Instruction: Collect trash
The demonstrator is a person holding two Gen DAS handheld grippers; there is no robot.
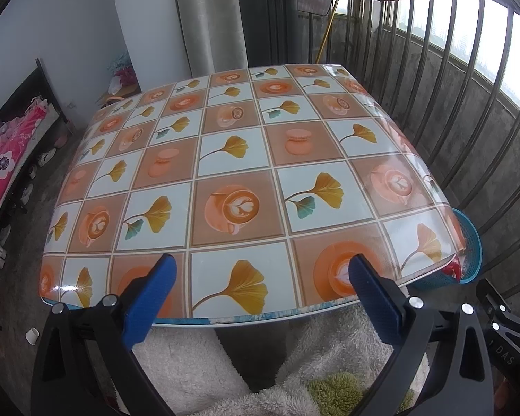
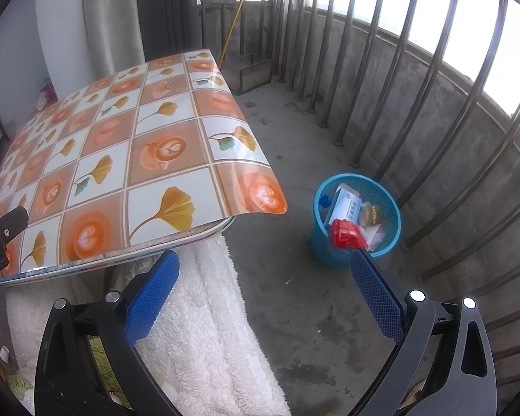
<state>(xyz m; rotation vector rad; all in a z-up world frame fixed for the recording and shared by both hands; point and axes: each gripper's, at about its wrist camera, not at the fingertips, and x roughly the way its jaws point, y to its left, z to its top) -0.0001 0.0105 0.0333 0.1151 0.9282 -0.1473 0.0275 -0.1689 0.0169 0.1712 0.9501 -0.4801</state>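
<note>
A blue mesh waste basket (image 2: 329,253) stands on the concrete floor right of the table. Inside it lie a red wrapper (image 2: 345,234), a white and blue box (image 2: 346,204), a small tan box (image 2: 371,215) and a blue-capped bottle (image 2: 325,201). In the left wrist view the basket (image 1: 473,249) peeks out past the table's right corner. My left gripper (image 1: 260,267) is open over the table's near edge, nothing between its blue pads. My right gripper (image 2: 263,260) is open above the floor, left of the basket, holding nothing.
The table (image 1: 232,159) wears a glossy cloth of ginkgo-leaf and coffee-cup squares. White fluffy fabric (image 2: 208,312) lies below its near edge. Metal railing bars (image 2: 416,86) and a concrete wall curve along the right. A bed with pink bedding (image 1: 3,159) sits far left.
</note>
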